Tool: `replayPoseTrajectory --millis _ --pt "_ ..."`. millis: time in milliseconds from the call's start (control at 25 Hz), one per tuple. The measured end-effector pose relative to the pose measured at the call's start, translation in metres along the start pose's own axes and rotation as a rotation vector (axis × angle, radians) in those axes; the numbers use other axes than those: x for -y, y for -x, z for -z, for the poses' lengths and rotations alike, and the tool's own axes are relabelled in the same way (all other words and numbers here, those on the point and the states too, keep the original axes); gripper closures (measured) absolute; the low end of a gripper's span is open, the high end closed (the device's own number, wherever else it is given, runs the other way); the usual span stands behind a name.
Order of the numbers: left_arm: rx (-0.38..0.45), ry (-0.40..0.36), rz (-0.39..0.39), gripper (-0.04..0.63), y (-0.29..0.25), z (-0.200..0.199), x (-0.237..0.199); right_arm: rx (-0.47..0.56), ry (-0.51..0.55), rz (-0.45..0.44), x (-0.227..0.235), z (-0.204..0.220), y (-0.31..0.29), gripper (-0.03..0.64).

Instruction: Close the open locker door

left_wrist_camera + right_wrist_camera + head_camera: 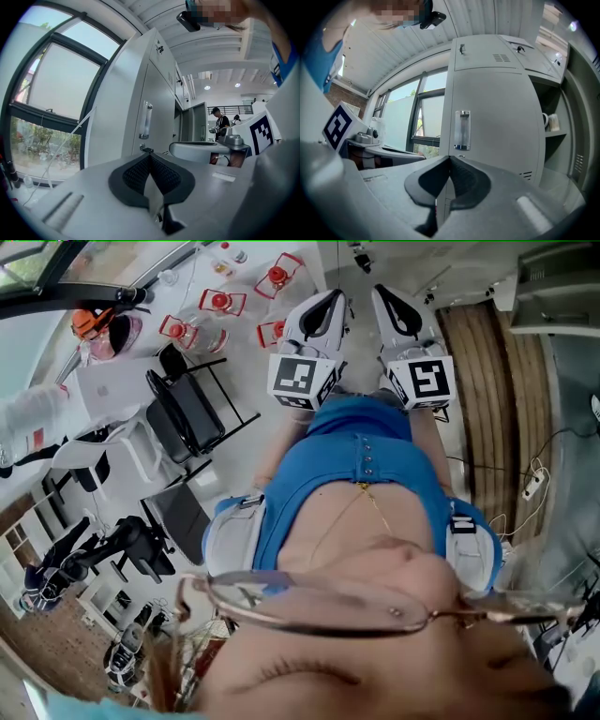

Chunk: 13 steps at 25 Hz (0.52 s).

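The tall grey locker door (497, 117) with a clear upright handle (462, 130) stands swung open just ahead of my right gripper (450, 157). Right of the door the locker's inside (562, 154) shows, with a mug (545, 120) on a shelf. My right gripper is shut, empty, and short of the door. My left gripper (149, 152) is shut too, with nothing between its pads, and faces the same door's handle (146, 119). In the head view both grippers, left (330, 298) and right (386, 294), are held side by side in front of the person's blue top.
A row of grey lockers (185, 93) runs back, with another door (198, 123) ajar. A person (218, 123) stands far off. A big window (51, 93) lies left. The head view shows black chairs (187, 409), a laptop (112, 385) and a power strip (534, 482).
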State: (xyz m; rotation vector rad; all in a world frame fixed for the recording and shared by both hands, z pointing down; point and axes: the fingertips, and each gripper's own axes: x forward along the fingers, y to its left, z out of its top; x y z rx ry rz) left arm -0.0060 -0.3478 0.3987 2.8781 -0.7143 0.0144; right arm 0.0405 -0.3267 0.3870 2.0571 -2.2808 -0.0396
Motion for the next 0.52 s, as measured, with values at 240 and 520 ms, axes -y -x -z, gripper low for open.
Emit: replayPoseTrajectory --millis 240,520 --pt "0.0 -0.008 0.0 0.595 0.004 0.0019 0.0006 -0.004 -0.001 -0.007 -0.006 0.0022 0.0029 0.615" --pt "-0.002 -0.009 0.004 0.595 0.0018 0.0016 0.0057 -0.005 -0.002 -0.012 -0.0041 0.001 0.0065 0.615"
